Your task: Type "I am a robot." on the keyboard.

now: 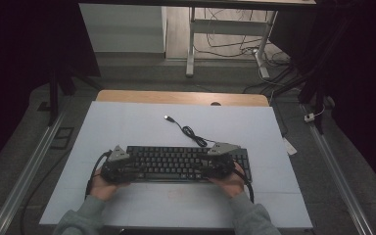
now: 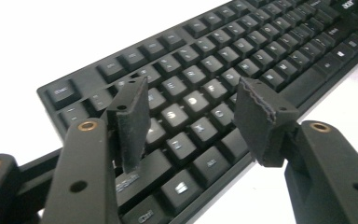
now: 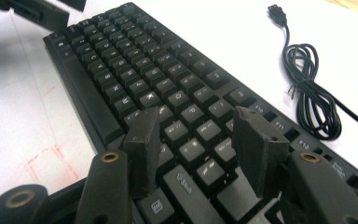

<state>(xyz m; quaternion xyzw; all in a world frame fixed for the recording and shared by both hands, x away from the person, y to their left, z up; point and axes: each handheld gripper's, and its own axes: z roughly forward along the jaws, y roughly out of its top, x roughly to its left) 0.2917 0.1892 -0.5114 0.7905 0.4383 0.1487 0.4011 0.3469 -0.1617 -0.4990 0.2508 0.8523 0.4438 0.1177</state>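
One keyboard (image 1: 176, 163); two claws

Both forearms, in grey sleeves, come in from the near edge and angle slightly inward. The left hand (image 1: 103, 185) grips the left tongs (image 1: 138, 168), whose jaws stand wide apart with nothing between them. The right hand (image 1: 231, 182) holds the right tongs (image 1: 201, 170), their jaws likewise spread and, as far as the dim high view allows, level.

The keyboard (image 1: 186, 163) is showing black, its keys (image 2: 200, 100) carrying pale legends. The coiled USB cable (image 3: 314, 100) is lying black too — on a white table mat (image 1: 127, 129) bearing faint red marks (image 3: 51, 163).
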